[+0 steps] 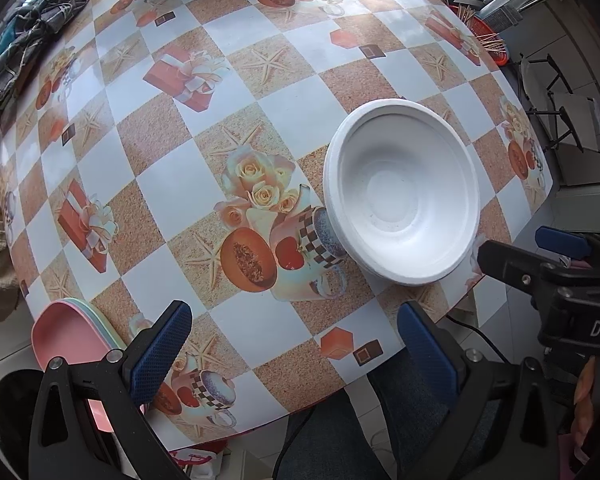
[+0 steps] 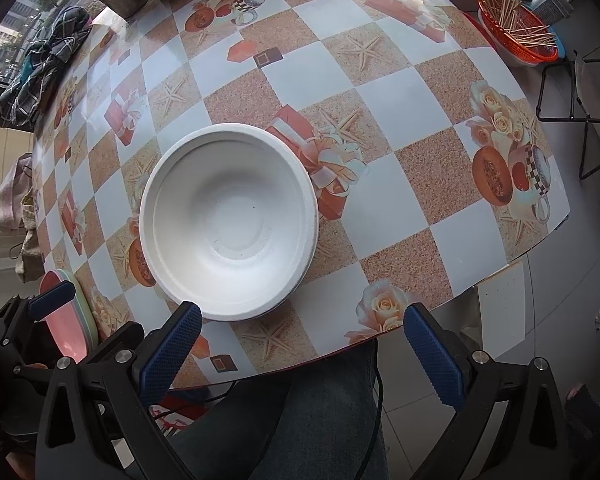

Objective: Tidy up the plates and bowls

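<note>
In the left wrist view, the left gripper (image 1: 294,350) is spread wide with nothing between its blue pads. It hangs over the near edge of the table (image 1: 236,160). The white foam bowls (image 1: 402,196) sit at about 2 o'clock from it, nested one inside another, probably so they take up less room. At 9 o'clock, just beside the left finger, a stack of pastel plates (image 1: 74,334) rests at the table edge, pink on top. The right gripper (image 1: 512,256) pokes in at 3 o'clock, near the bowls' rim.

In the right wrist view, the right gripper (image 2: 302,346) is also spread wide and holds nothing. The foam bowls (image 2: 228,224) lie at 11 o'clock, their near rim just above its left pad. The pastel plates (image 2: 70,320) are at 9 o'clock, partly behind the left gripper (image 2: 52,294). Plates and bowls are each in their own pile, so the sorting looks nearly done.
</note>
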The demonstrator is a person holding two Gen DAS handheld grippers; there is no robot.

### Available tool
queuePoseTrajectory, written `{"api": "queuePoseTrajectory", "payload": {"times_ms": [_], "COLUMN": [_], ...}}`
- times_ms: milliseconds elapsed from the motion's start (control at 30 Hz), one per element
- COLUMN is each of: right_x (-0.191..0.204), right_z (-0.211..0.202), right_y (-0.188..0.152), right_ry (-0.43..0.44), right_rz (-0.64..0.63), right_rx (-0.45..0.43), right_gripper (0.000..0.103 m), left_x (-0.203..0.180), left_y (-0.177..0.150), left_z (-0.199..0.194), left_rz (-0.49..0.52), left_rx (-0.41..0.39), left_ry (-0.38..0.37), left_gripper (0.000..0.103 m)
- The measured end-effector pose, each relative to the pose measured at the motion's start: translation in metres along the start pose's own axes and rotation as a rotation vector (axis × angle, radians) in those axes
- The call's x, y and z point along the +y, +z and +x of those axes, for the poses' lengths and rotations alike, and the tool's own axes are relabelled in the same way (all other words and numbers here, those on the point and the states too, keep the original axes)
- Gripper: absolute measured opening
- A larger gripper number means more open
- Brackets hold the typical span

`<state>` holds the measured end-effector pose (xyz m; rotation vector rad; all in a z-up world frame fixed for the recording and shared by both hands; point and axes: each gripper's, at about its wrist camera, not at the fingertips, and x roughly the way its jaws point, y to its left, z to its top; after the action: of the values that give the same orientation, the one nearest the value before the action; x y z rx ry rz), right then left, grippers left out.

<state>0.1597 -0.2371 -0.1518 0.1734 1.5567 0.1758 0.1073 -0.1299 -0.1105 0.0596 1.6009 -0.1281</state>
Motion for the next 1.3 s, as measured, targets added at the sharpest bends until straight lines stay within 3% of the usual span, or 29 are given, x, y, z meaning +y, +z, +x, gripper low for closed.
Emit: {"api": "queuePoseTrajectory", "payload": {"times_ms": [533,667,800,1300], "right_x": [-0.026,-0.036,-0.040,-0.026], "right_z": [0.013,0.019,0.031,0.067], "right_y": [0.005,0.014,0.022,0.067], "right_ry": [-0.015,-0.033,-0.065,-0.090], "right_rz": [0.061,0.072,0.057,-0.061], "right_rx": [0.036,0.043,0.062,0.110], "right_gripper": [0.101,0.101,0.101,0.101], "left_x": [-0.013,-0.020,-0.027,-0.031], "left_y": [0.024,0.040,0.056,0.082], "left_z": [0.009,0.019,0.035,0.082], "left_rz": [0.002,0.009,0.009,-0.087], "left_rx": [-0.018,-0.027,-0.016,0.054], "left_ry": [0.036,0.081,0.120,0.134], "left_gripper": [0.103,0.103,0.103,0.103]}}
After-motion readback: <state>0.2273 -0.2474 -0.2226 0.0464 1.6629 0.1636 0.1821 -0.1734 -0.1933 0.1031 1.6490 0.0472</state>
